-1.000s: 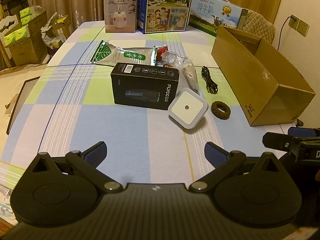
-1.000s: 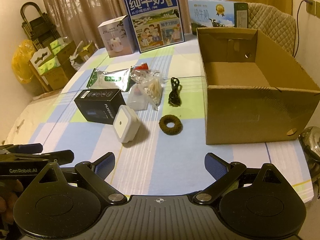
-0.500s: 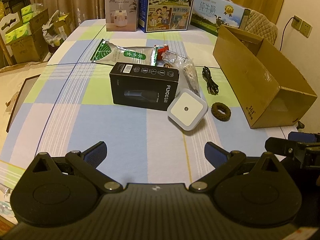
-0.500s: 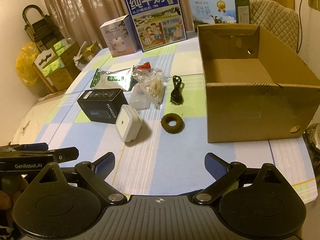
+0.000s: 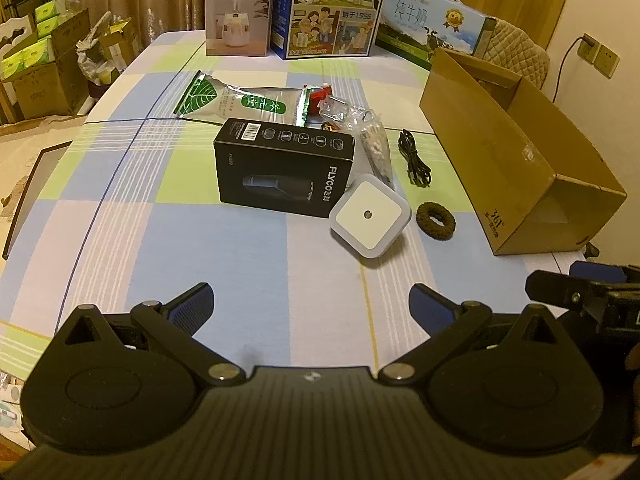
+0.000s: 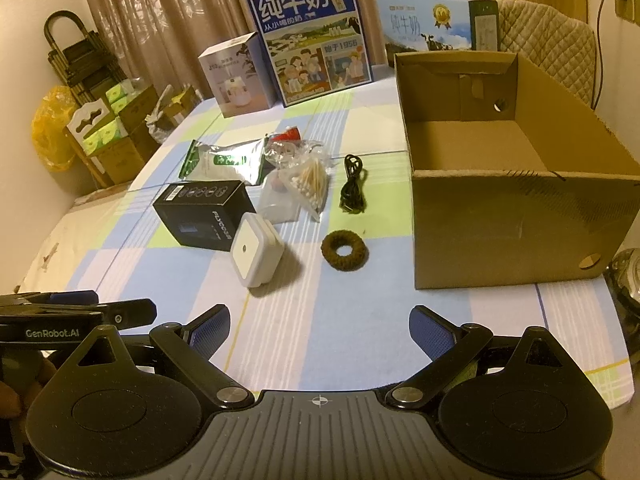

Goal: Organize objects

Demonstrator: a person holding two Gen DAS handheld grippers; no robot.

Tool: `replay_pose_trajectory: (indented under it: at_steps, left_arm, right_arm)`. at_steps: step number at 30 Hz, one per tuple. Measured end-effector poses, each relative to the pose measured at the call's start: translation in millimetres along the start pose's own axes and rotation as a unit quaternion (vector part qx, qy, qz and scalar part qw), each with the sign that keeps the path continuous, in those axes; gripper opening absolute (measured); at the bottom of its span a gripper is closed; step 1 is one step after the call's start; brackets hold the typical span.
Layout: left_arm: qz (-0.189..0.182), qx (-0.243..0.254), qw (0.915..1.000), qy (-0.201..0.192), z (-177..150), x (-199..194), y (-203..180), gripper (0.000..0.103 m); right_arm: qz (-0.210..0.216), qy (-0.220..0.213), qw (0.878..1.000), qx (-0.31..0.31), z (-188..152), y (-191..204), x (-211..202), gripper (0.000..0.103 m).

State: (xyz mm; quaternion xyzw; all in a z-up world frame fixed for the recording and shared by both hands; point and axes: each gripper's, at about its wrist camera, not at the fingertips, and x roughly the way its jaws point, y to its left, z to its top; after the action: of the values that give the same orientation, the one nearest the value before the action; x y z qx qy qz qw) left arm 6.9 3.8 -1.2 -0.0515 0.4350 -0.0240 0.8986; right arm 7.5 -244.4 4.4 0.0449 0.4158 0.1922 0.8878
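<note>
Both tongs spread wide, nothing held: left tongs [image 5: 310, 302] and right tongs [image 6: 319, 326] hover low over the near edge of the bench [image 6: 360, 320], side by side. In the last second both views crept slightly forward and the objects grew a bit in frame; no item has moved and nothing has been touched, so I read this as the approach phase, with sorting not yet started. From the right tongs: white square night light [image 6: 256, 254] at 11 o'clock, nearest item, tipped on edge just beside the black FLYCO box [image 6: 204, 216]. Brown hair scrunchie [image 6: 344, 250] at 12, lying clear of its neighbours. Farther at 12, black cable [image 6: 352, 188]; bag of cotton swabs [image 6: 306, 184] and a clear packet cluster at 11 to 12, overlapping; green-leaf foil pouch [image 6: 222, 162] beyond at 11. Open cardboard box [image 6: 520, 220] at 1 to 2 o'clock, looks empty inside, likely the destination. Milk cartons and a humidifier box stand along the far edge at 12, probably not part of the job. Judgement: night light or scrunchie is the easiest first pick for the right side; the black box will need a wide grip.
</note>
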Motion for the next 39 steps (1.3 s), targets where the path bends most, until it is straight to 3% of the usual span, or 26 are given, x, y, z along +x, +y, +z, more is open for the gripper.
replay_pose_trajectory:
  at_steps: [4,11,14,18,22,33,39]
  left_arm:
    - [-0.007,0.021,0.9998,0.001,1.2,-1.6,1.8,0.102]
    - [-0.058,0.067,0.9961,-0.005,14.2,7.5,1.8,0.102]
    - [-0.074,0.105,0.9916,-0.010,22.9,17.3,0.4,0.101]
    - [-0.094,0.122,0.9881,0.003,33.3,37.6,5.0,0.092]
    - [-0.111,0.140,0.9838,0.014,42.0,62.2,10.3,0.090]
    - [-0.191,0.218,0.9567,0.024,57.9,122.8,-3.2,0.090]
    - [-0.186,0.217,0.9582,0.007,75.4,142.3,-3.6,0.092]
  right_arm:
    - [-0.011,-0.004,1.000,-0.008,0.0,5.5,-0.7,0.094]
    - [-0.026,-0.014,0.999,-0.014,3.7,10.9,-3.1,0.094]
    - [-0.029,-0.012,0.999,-0.018,4.2,11.2,2.8,0.076]
    - [-0.026,0.006,0.999,-0.029,3.8,12.2,19.0,0.066]
    - [-0.027,0.023,0.999,-0.041,4.3,13.6,40.9,0.065]
    - [-0.034,0.062,0.996,-0.053,6.2,2.0,93.7,0.065]
    - [-0.031,0.065,0.995,-0.064,4.1,2.9,103.5,0.065]
